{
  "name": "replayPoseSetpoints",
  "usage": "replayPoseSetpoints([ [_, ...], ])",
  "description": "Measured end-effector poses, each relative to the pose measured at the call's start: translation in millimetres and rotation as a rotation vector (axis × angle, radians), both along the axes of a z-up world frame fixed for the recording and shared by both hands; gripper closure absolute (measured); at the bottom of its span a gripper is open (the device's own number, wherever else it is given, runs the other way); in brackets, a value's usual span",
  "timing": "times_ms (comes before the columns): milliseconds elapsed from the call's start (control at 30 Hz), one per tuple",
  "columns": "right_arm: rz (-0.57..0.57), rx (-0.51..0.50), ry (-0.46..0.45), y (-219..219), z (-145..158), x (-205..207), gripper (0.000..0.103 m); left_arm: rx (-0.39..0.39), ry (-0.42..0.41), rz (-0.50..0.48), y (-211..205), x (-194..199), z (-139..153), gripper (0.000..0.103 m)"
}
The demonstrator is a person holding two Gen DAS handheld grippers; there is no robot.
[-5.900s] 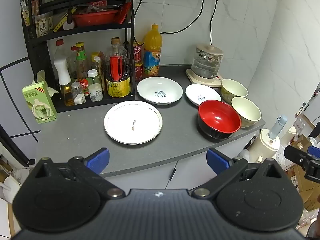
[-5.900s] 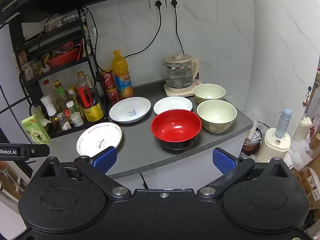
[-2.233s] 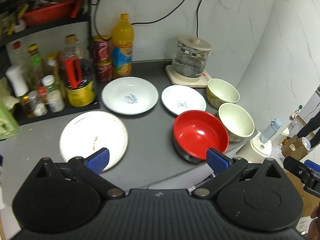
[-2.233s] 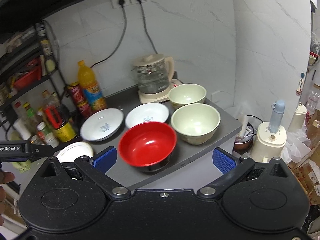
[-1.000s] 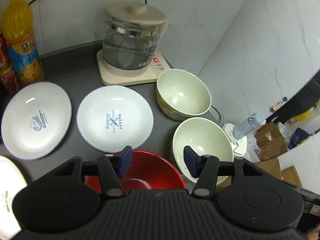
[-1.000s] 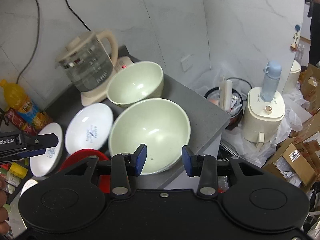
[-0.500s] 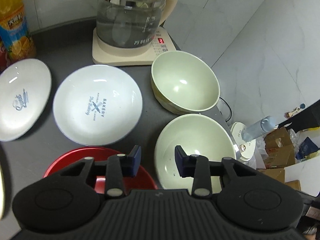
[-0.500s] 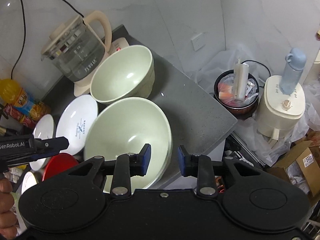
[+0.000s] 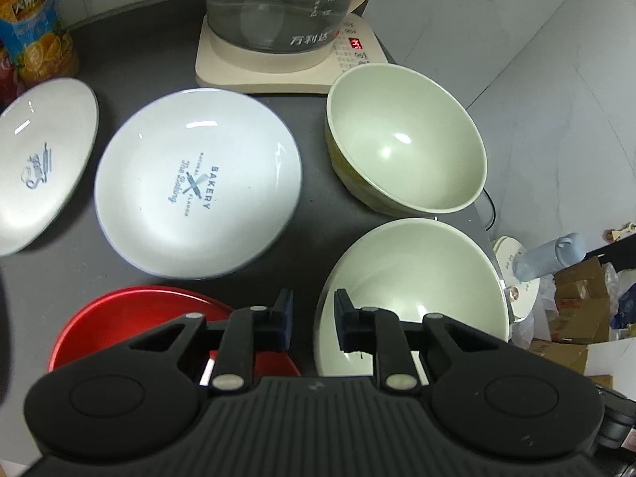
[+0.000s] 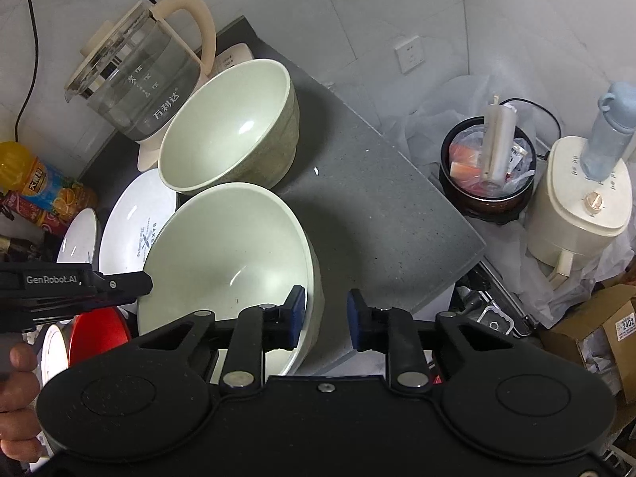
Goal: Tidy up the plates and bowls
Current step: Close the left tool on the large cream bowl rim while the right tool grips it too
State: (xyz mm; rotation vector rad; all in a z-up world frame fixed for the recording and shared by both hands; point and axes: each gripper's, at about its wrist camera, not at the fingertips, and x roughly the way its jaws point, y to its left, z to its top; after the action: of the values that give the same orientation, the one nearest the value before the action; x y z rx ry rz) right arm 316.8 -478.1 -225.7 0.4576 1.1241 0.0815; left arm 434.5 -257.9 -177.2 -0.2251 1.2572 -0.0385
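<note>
Both grippers straddle the near pale green bowl (image 10: 222, 254) — I want each rim seated deep between the fingers before I squeeze, then a level lift. Right gripper (image 10: 322, 320): narrowly open, holding nothing, rim between its fingers. Left gripper (image 9: 312, 320): same narrow gap, opposite rim between, red bowl (image 9: 131, 318) just left. The far green bowl (image 9: 405, 139) waits ahead on the surface (image 10: 369, 198).

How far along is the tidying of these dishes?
Nothing is stacked yet: the bakery plate, red bowl and far green bowl sit apart. In hand: both grippers, left and right, straddle the near green bowl's rim, unclamped. All stacking remains.
</note>
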Motion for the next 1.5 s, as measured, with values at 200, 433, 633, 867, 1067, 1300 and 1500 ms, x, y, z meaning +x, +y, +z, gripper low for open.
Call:
replayPoseSetpoints([
  [200,0.034,0.016,0.008,2,-3,8,0.09,-0.009,0.021,0.007,-5,4,-5,0.097],
  [433,0.043,-0.031,-0.008,6,4,9,0.094,-0.031,0.024,0.022,-4,3,-7,0.098],
  [633,0.037,-0.036,-0.047,6,23,8,0.094,-0.051,-0.013,0.014,0,-1,13,0.098],
  [867,0.045,-0.036,-0.101,20,51,7,0.094,-0.069,-0.068,0.03,18,-7,41,0.098],
  [1067,0.066,-0.035,-0.143,40,72,7,0.094,-0.094,-0.097,0.062,44,-18,59,0.098],
  [1300,0.1,-0.034,-0.181,68,93,4,0.094,-0.108,-0.121,0.091,74,-36,73,0.097],
  [1500,0.135,-0.035,-0.185,94,98,-2,0.094,-0.118,-0.114,0.111,101,-51,74,0.097],
])
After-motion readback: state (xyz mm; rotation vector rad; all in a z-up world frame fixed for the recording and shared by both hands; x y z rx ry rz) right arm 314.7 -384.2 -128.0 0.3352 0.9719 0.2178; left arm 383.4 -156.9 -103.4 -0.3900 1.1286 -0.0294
